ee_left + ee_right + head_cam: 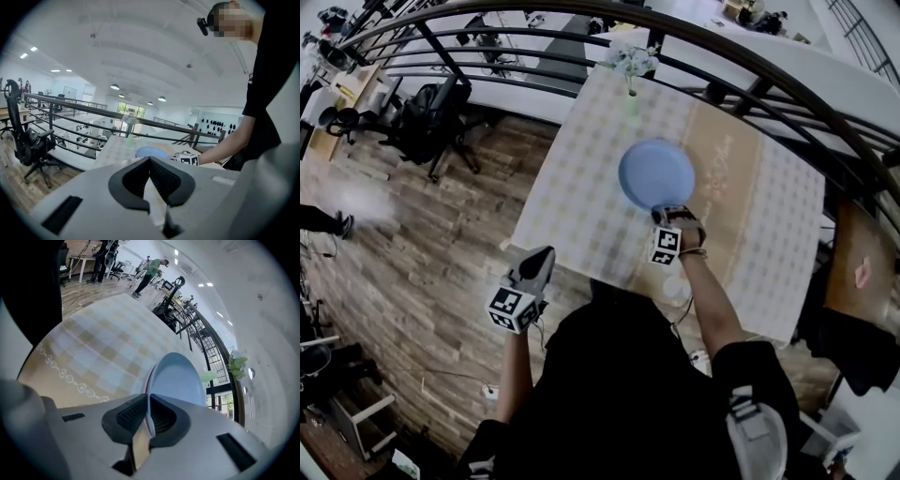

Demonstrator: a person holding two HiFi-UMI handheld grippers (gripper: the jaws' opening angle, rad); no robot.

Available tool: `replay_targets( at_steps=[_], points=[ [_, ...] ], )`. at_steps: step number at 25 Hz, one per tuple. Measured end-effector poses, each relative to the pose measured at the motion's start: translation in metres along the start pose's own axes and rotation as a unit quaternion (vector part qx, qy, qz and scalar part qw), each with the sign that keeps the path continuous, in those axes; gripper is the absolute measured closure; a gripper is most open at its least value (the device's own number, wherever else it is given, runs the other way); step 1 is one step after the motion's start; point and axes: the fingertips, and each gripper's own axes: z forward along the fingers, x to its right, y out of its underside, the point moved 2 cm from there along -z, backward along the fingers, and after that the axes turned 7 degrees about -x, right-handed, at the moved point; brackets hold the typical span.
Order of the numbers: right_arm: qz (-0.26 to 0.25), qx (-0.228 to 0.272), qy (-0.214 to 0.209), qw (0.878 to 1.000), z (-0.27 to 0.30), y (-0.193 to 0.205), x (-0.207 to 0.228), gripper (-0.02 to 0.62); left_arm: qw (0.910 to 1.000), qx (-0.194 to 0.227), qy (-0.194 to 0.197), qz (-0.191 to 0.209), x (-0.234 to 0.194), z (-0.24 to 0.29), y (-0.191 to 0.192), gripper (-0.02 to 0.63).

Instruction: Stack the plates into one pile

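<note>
A blue plate point(656, 174) sits over the middle of the checked table point(769, 216). My right gripper point(667, 212) is shut on the plate's near rim. In the right gripper view the blue plate point(180, 380) runs out from between the pads of the right gripper point(149, 403), and thin white and pink plate edges show against its underside there. My left gripper point(542, 255) hangs off the table's near left edge, over the floor. The left gripper point(150, 161) is shut with nothing in it, and the blue plate point(151, 152) lies ahead of it.
A small vase of flowers point(631, 70) stands at the table's far edge. A curved black railing point(741, 52) runs behind the table. An office chair point(431, 122) stands on the wooden floor at the left. A wooden side table point(862, 272) is at the right.
</note>
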Motion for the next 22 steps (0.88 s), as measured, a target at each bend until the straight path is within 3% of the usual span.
replay_targets(
  at_steps=[22],
  points=[
    [0.077, -0.028, 0.006, 0.997, 0.009, 0.001, 0.0, 0.549, 0.9986, -0.019, 0.043, 0.022, -0.024, 0.013, -0.001, 0.604]
  ],
)
